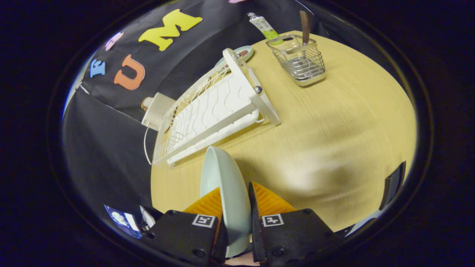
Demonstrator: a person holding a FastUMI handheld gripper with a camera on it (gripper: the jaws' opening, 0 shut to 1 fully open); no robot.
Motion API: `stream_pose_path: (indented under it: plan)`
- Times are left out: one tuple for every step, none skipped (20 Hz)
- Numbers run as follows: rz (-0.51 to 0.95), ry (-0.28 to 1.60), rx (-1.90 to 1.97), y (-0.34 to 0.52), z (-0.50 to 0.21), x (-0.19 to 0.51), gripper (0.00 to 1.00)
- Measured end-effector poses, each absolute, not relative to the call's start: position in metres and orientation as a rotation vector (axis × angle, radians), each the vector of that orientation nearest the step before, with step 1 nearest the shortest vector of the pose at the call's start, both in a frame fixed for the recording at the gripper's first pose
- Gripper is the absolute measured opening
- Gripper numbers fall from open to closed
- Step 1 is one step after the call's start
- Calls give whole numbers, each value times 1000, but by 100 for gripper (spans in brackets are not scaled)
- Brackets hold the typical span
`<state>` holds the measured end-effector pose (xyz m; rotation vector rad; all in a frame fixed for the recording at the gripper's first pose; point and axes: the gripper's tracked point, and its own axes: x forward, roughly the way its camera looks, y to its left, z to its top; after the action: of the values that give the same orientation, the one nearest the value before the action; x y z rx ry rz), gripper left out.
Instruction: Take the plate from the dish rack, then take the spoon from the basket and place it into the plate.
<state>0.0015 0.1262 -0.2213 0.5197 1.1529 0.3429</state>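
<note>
A pale green plate (224, 189) stands on edge between my two fingers, and my gripper (234, 202) is shut on its rim. It hangs over the wooden table (334, 122), just in front of the white dish rack (215, 111). The rack's slots look bare. Beyond the rack to the right stands a wire basket (298, 61) with a spoon (305, 27) upright in it, its brown handle sticking out above the rim.
A second pale dish (241, 53) lies behind the far end of the rack. A tube with a green end (265, 27) sits behind the basket. A white box with a cable (157, 109) rests at the rack's left side.
</note>
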Motion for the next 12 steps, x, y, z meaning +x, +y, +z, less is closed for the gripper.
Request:
stream_pose_path:
  plan:
    - [355, 1153, 536, 125, -226, 3, 33]
    - [360, 1154, 553, 123, -230, 5, 33]
    - [368, 1156, 567, 120, -234, 9, 33]
    - [371, 1158, 579, 118, -237, 11, 34]
    - [372, 1162, 586, 115, -240, 13, 36]
    - [372, 1163, 587, 113, -244, 16, 37]
    - [370, 1162, 584, 111, -244, 17, 39]
    - [366, 1156, 573, 109, -245, 17, 42]
    - [358, 1151, 555, 106, -247, 19, 43]
    - [342, 1140, 539, 102, -248, 23, 46]
    - [328, 1135, 513, 95, -249, 25, 48]
    - [314, 1115, 492, 90, -246, 28, 53]
